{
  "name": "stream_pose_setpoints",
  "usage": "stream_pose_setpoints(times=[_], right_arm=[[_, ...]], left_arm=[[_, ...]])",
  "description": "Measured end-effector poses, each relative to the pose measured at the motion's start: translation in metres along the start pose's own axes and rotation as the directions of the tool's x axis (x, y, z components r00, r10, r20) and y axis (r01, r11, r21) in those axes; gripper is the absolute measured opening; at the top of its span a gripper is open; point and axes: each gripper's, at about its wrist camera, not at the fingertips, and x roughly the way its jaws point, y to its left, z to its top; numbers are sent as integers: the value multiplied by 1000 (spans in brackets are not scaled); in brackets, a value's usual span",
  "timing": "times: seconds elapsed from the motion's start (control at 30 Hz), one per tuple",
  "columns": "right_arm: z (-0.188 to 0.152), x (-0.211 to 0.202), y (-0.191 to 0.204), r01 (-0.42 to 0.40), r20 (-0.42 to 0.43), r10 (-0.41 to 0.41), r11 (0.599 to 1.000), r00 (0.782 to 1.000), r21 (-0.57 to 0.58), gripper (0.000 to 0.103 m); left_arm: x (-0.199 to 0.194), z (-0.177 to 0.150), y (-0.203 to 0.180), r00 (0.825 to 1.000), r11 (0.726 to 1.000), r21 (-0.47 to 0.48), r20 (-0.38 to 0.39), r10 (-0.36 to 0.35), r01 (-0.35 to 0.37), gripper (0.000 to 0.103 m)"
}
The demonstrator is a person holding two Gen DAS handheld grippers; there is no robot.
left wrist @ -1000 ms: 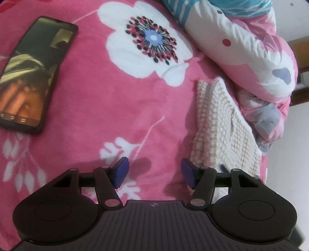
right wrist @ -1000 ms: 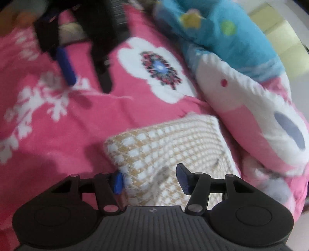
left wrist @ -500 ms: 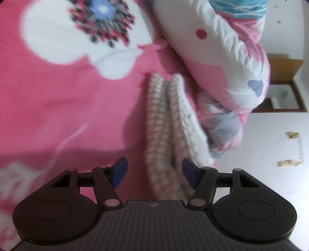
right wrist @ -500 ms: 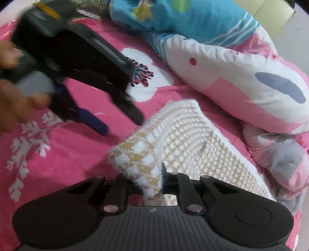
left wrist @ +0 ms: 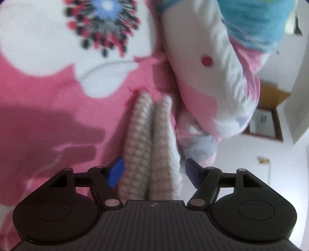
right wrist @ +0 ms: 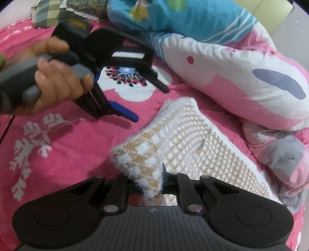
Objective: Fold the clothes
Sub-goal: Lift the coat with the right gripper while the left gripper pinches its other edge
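A folded beige-and-white checked knit garment (right wrist: 193, 142) lies on the pink flowered bedspread (right wrist: 63, 152). My right gripper (right wrist: 147, 183) is shut on its near corner, which is lifted off the bed. In the left wrist view the same garment (left wrist: 148, 154) runs edge-on between the blue pads of my left gripper (left wrist: 154, 171), which is open with a pad on either side of it. The right wrist view shows that left gripper (right wrist: 143, 104) held by a hand (right wrist: 58, 81), its fingers at the garment's far left edge.
A bundled quilt (right wrist: 241, 77) in white, pink and blue lies right behind the garment. Green patterned pillows (right wrist: 63, 9) sit at the far end of the bed. Past the bed's edge, the left wrist view shows white floor (left wrist: 251, 154) and wooden furniture (left wrist: 270, 98).
My right gripper closed on the garment's corner and raised it. My left gripper swung right, away from the phone, until the garment's edge lay between its open fingers.
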Motion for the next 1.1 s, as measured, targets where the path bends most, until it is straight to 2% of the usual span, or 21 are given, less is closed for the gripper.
stream_pose_setpoints(times=[0.1,0.17,0.37,0.43,0.5,0.6,0.63,0.8,0.97,1.1], right_arm=[[0,4,7,-3,-9,3,1000,1000,-26,11],[0,5,9,-5,-13,5,999,1000,-39,11],[0,5,8,-11,-15,11,999,1000,-41,11],[0,5,8,-13,-16,13,999,1000,-36,11],[0,5,8,-14,-18,14,999,1000,-30,11],[1,3,7,-15,-17,14,1000,1000,-20,11],[0,3,6,-14,-15,14,1000,1000,-19,11],[-1,3,5,-13,-7,13,1000,1000,7,11],[-7,-6,-6,-16,31,13,997,999,78,11],[-13,-16,-18,-20,69,11,990,998,138,11]], left_arm=[[10,-6,-16,998,995,82,-28,51,-49,80],[21,-8,-23,991,982,140,-26,133,-128,80],[41,-5,-11,971,960,160,-31,239,-231,78],[45,-1,-6,972,965,126,-20,235,-230,73],[48,1,-5,977,972,98,-1,215,-214,61],[55,5,-4,983,980,79,28,179,-181,51],[57,5,-4,984,981,77,37,173,-176,50],[62,3,-4,979,977,82,69,192,-197,31],[59,0,-13,971,968,103,104,216,-227,22],[53,-10,-32,965,961,147,151,213,-235,19]])
